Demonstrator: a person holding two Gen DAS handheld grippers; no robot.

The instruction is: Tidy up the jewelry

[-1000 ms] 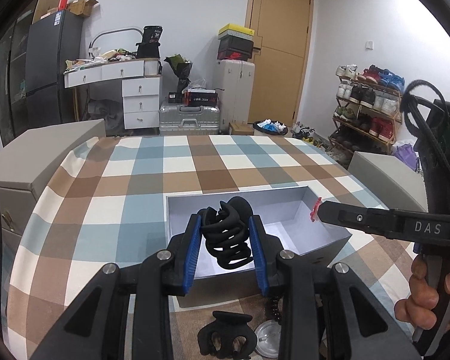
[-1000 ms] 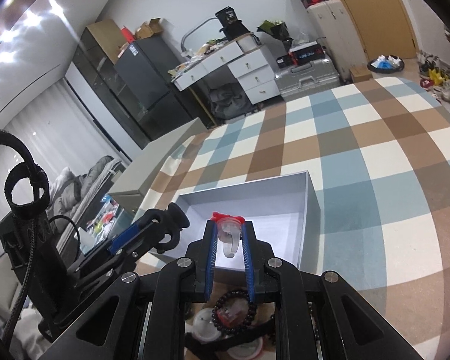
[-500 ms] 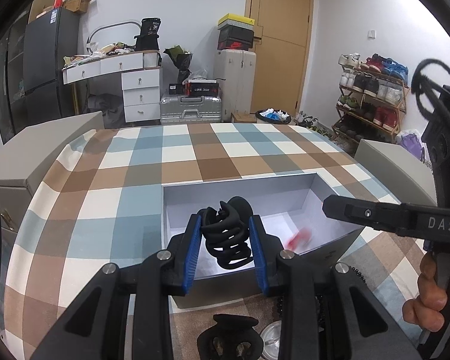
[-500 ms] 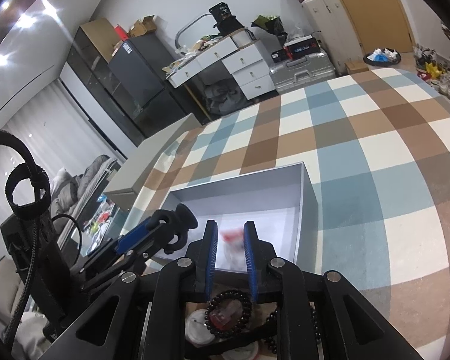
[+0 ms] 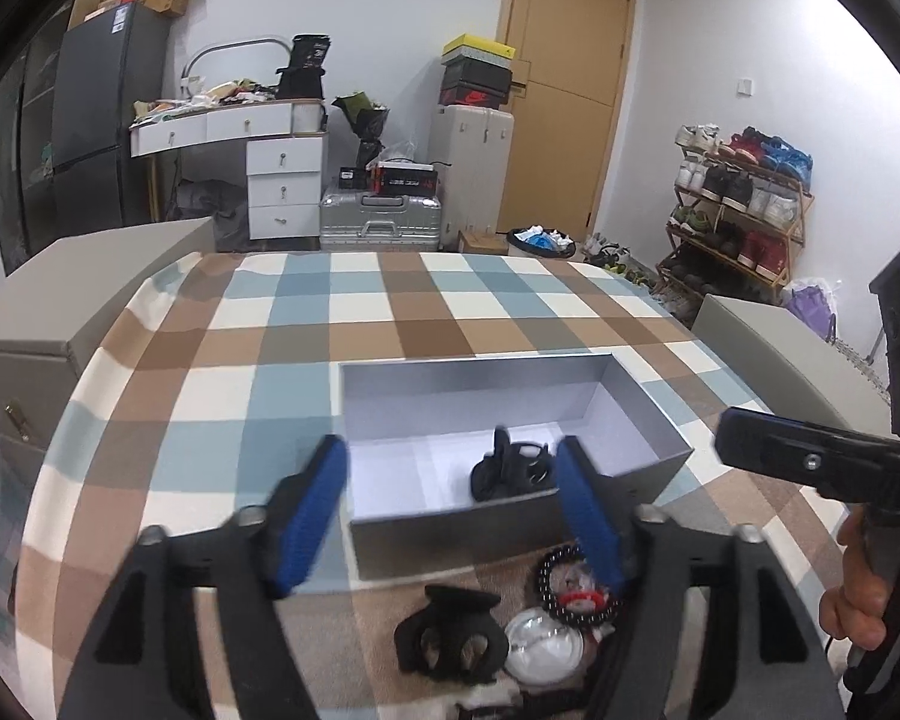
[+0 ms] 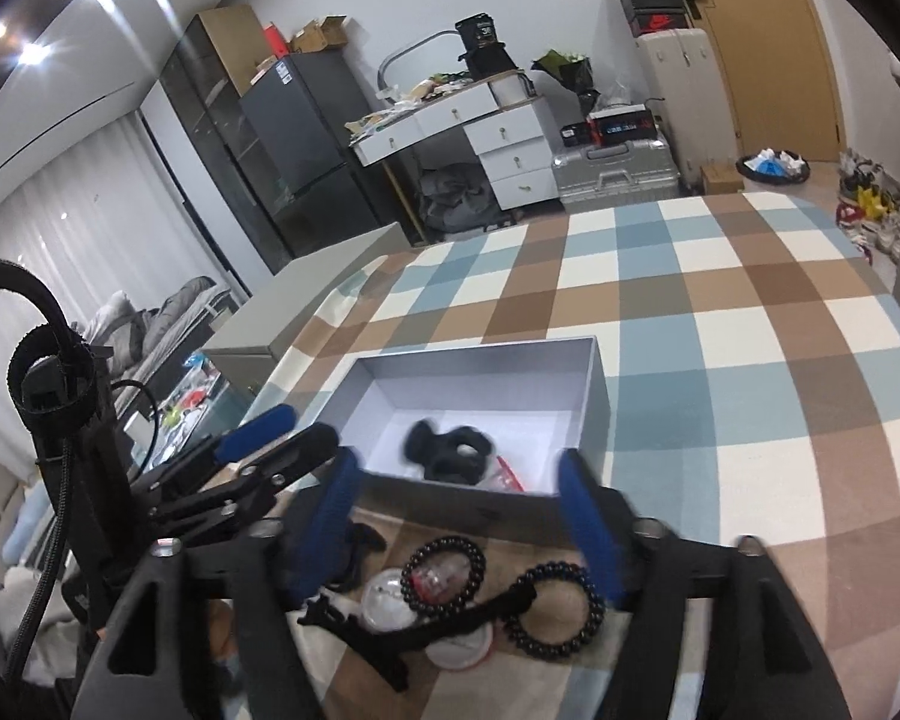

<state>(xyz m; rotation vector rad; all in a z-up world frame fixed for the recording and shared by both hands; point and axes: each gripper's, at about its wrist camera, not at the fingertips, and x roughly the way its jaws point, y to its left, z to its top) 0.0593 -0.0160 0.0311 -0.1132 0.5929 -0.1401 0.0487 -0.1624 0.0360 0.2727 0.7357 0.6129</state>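
Standing wide open and empty, the left gripper (image 5: 450,507) and right gripper (image 6: 459,513) hover near the grey box (image 6: 594,402). One black hair claw (image 6: 450,450) and a small red-trimmed piece (image 6: 507,476) lie inside. Judged unfinished: two bead bracelets (image 6: 555,609), another claw (image 5: 450,636) and a clear round case (image 5: 543,648) remain on the checked cloth (image 6: 720,312).

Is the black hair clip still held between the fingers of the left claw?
No. The left claw is wide open and empty, and the black hair clip lies on the floor of the grey box.

Even indoor light; ceiling spots (image 6: 36,51) glare; tongs motion-blurred; fisheye bends edges, dark vignette.
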